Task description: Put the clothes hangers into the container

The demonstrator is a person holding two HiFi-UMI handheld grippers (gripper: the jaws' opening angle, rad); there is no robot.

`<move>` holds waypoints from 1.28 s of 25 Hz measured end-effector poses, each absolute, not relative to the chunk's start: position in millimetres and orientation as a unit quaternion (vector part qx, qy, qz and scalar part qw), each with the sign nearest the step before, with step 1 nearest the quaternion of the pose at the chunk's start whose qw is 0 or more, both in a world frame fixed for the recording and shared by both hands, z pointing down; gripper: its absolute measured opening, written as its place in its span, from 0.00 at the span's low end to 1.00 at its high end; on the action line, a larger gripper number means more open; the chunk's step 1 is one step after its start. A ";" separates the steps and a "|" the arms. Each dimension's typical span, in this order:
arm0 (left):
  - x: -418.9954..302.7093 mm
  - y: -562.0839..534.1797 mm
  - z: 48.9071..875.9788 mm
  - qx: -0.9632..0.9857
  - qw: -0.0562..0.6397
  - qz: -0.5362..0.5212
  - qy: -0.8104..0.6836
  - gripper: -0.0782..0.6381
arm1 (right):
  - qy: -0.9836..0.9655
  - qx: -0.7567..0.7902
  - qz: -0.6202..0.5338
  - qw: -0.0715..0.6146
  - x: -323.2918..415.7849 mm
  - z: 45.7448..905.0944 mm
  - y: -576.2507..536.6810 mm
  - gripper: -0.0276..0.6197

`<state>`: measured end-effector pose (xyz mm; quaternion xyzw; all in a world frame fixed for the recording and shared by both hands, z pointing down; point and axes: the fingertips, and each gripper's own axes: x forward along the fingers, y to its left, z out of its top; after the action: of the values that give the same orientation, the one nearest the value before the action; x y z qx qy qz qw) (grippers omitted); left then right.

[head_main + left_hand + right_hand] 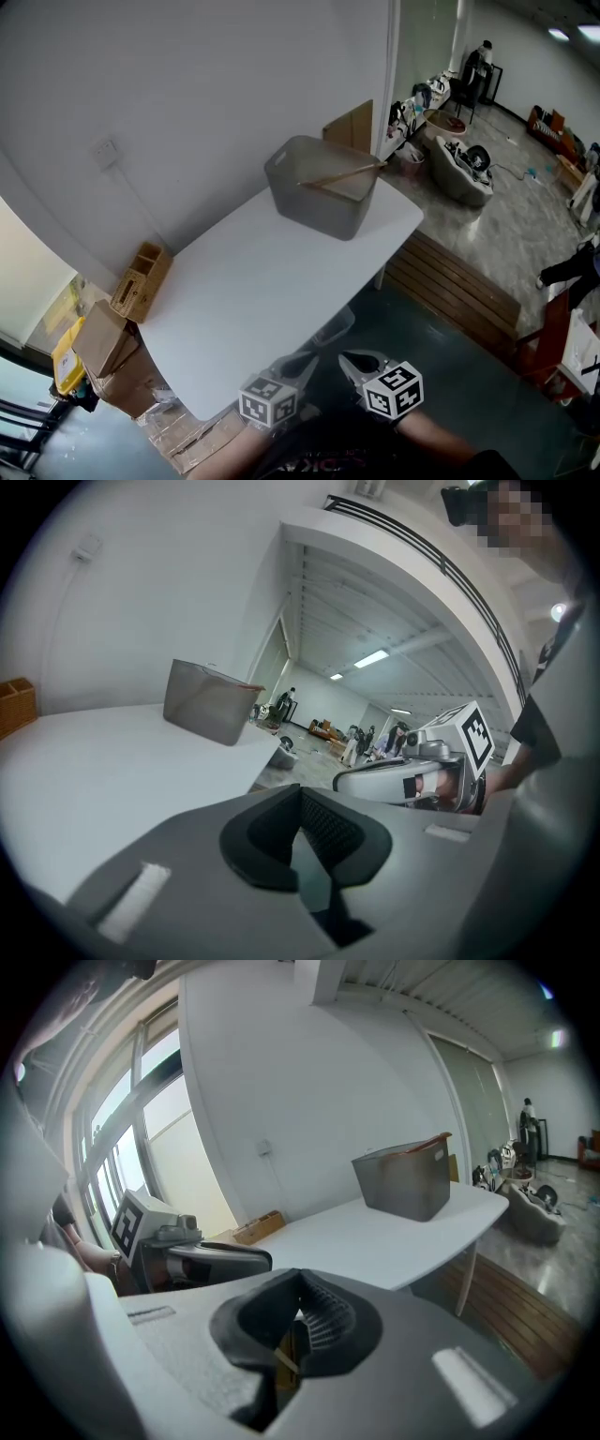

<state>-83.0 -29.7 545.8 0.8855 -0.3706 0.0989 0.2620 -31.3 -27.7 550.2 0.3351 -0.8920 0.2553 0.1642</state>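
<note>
White table [272, 281] bearing grey container [323, 187], wooden hanger [342, 176] slanting across the container's mouth; you hold left gripper [298, 364] and right gripper [358, 362] pressed together, empty, well short of the container, neither nearer.

Grey right claw [350, 359], checkered marker cube [392, 388]

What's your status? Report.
Left gripper, right gripper shut, empty. Wooden hanger inside container, tip over rim. Nothing on table in the way.
</note>
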 end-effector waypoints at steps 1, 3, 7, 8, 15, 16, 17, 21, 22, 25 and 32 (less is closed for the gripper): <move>-82.5 -29.7 545.3 0.886 0.262 0.097 -0.371 0.11 | -0.892 0.334 0.254 0.165 -30.9 550.7 -27.4 0.05; -82.6 -29.9 544.5 0.885 0.261 0.095 -0.374 0.11 | -0.893 0.333 0.253 0.166 -31.0 551.5 -27.2 0.05; -82.6 -29.9 541.8 0.885 0.259 0.092 -0.375 0.11 | -0.894 0.329 0.254 0.166 -32.4 552.1 -25.8 0.05; -83.2 -29.9 541.2 0.885 0.259 0.091 -0.376 0.11 | -0.894 0.327 0.255 0.167 -33.4 552.5 -25.6 0.05; -86.9 -23.4 540.7 0.885 0.258 0.090 -0.377 0.11 | -0.897 0.320 0.251 0.172 -39.9 552.4 -17.3 0.05; -86.6 -22.8 539.9 0.886 0.257 0.090 -0.376 0.11 | -0.897 0.320 0.252 0.172 -39.7 552.3 -16.8 0.05; -86.5 -22.3 539.0 0.886 0.256 0.090 -0.376 0.11 | -0.897 0.320 0.252 0.172 -39.6 552.2 -16.1 0.05; -88.2 -18.7 537.1 0.887 0.253 0.088 -0.377 0.11 | -0.897 0.320 0.251 0.172 -40.9 551.5 -11.5 0.05; -88.4 -17.6 536.7 0.887 0.253 0.088 -0.376 0.11 | -0.897 0.320 0.251 0.172 -41.3 551.2 -10.6 0.05; -87.7 -15.7 535.1 0.888 0.251 0.088 -0.375 0.11 | -0.897 0.320 0.251 0.170 -41.0 549.7 -9.3 0.05; -84.7 -13.2 534.3 0.890 0.251 0.087 -0.371 0.11 | -0.897 0.323 0.248 0.170 -39.3 549.7 -5.9 0.05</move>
<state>-84.7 -13.2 534.3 0.8898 -0.3709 0.0874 0.2510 -39.3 -5.9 549.7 0.3234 -0.8971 0.2483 0.1701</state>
